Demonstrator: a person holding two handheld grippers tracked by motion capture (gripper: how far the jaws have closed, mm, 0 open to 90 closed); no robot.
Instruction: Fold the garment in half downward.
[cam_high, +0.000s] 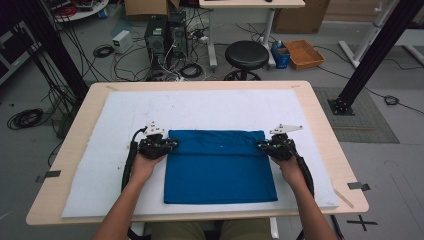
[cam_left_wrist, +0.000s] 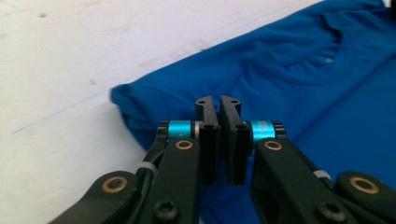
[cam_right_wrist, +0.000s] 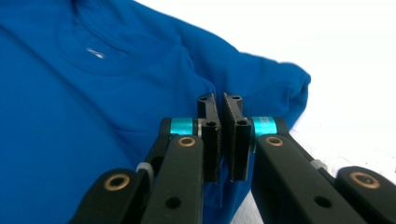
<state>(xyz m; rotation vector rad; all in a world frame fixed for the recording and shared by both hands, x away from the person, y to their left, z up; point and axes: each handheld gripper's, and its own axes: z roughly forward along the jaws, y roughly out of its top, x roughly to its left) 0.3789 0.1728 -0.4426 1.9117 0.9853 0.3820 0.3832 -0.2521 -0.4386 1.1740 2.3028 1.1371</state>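
Each gripper was black. The left gripper (cam_left_wrist: 219, 103) had two flat jaw plates with small screw holes at their tips, cyan metallic sleeves on the cross pins, brass-coloured pivot bushings, dark hex screws and a white cable tie on its linkage arm. The right gripper (cam_right_wrist: 219, 100) was built alike. In the high view each carried a grey three-cornered plate on top and trailed a thick black cable. The person's forearms were bare, and khaki trousers showed.

A black stool (cam_high: 246, 54), computer towers (cam_high: 165, 32) and tangled cables (cam_high: 187, 70) crowd the grey floor (cam_high: 395, 165).
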